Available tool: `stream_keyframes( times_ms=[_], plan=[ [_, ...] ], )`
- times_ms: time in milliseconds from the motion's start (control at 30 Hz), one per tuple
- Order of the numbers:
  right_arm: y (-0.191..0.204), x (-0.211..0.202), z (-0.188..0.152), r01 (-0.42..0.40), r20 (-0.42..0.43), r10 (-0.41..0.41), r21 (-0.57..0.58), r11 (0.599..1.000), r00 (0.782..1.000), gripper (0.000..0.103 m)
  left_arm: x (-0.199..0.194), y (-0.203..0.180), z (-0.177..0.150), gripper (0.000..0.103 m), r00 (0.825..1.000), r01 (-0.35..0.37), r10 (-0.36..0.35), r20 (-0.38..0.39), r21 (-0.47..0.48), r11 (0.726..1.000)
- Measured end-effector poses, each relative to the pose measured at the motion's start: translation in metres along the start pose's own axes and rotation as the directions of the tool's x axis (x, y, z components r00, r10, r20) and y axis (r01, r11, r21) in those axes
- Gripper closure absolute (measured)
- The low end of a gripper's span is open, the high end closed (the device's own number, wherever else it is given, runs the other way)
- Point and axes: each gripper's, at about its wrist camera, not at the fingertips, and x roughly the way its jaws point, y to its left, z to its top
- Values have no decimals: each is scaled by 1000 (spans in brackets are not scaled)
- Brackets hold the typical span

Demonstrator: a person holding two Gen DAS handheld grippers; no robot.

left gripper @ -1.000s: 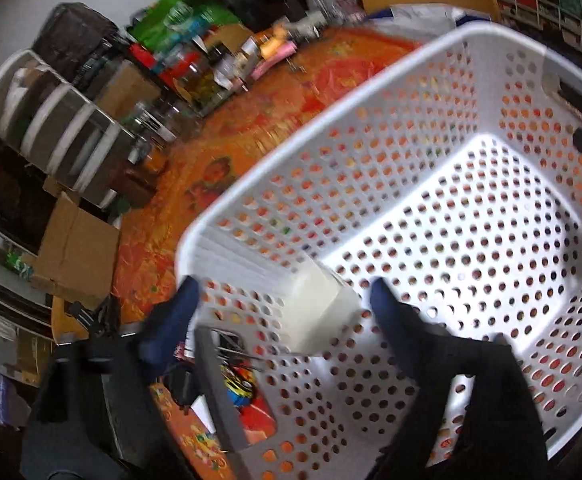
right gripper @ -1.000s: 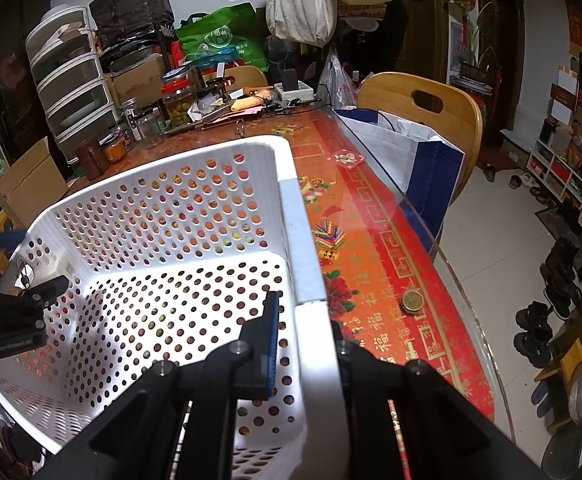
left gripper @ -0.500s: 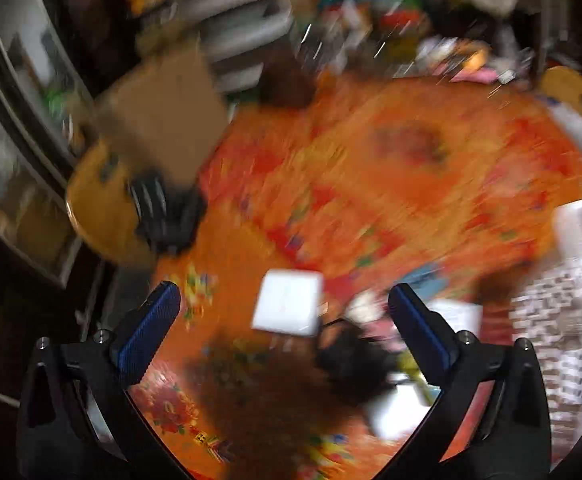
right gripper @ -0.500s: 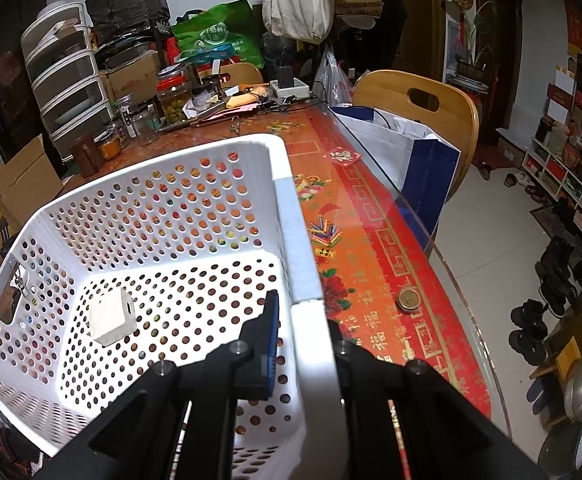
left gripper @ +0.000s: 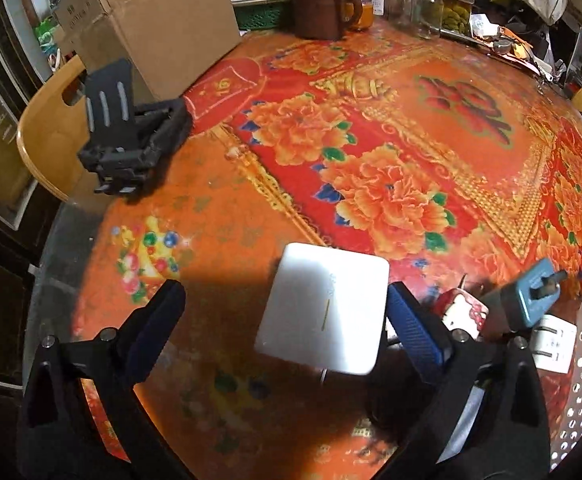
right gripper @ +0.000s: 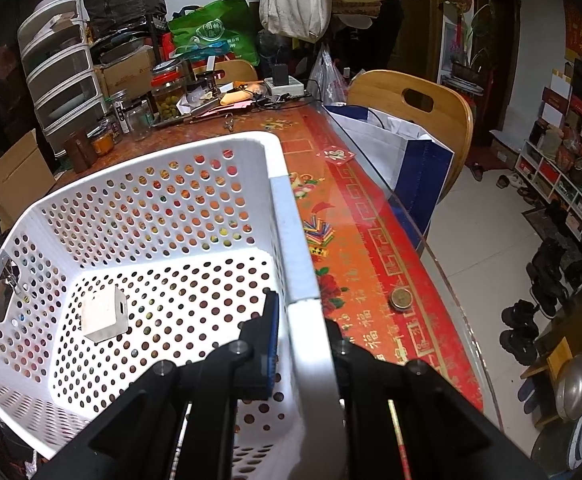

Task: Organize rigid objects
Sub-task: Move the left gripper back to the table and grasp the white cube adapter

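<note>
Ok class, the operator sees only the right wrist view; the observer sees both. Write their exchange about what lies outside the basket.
Operator: I see only the basket. Where's the left gripper?
Observer: The left gripper hovers open over a white box on the table; its jaws have just been closing slightly, the box between them but not gripped.
Operator: Anything else nearby?
Observer: A blue-grey adapter and a white plug lie beside the basket.
Operator: Farther off?
Observer: A black stand by a cardboard box.
</note>
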Motion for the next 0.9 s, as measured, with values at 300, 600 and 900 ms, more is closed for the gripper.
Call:
stream_keyframes(
  times_ms=[300,600,900],
  plan=[
    [0,0,1,2,-1,-2,-4,1000,1000,94,10,0,1,26,999,26,-25,20,-36,999],
    [0,0,1,-7,2,7,-2,1000,1000,94,-9,-6,-2,51,993,-28,31,113,-28,999],
    [0,0,1,-8,3,8,-2,1000,1000,94,-57,-5,0,51,952,-156,164,257,-49,987]
  ],
)
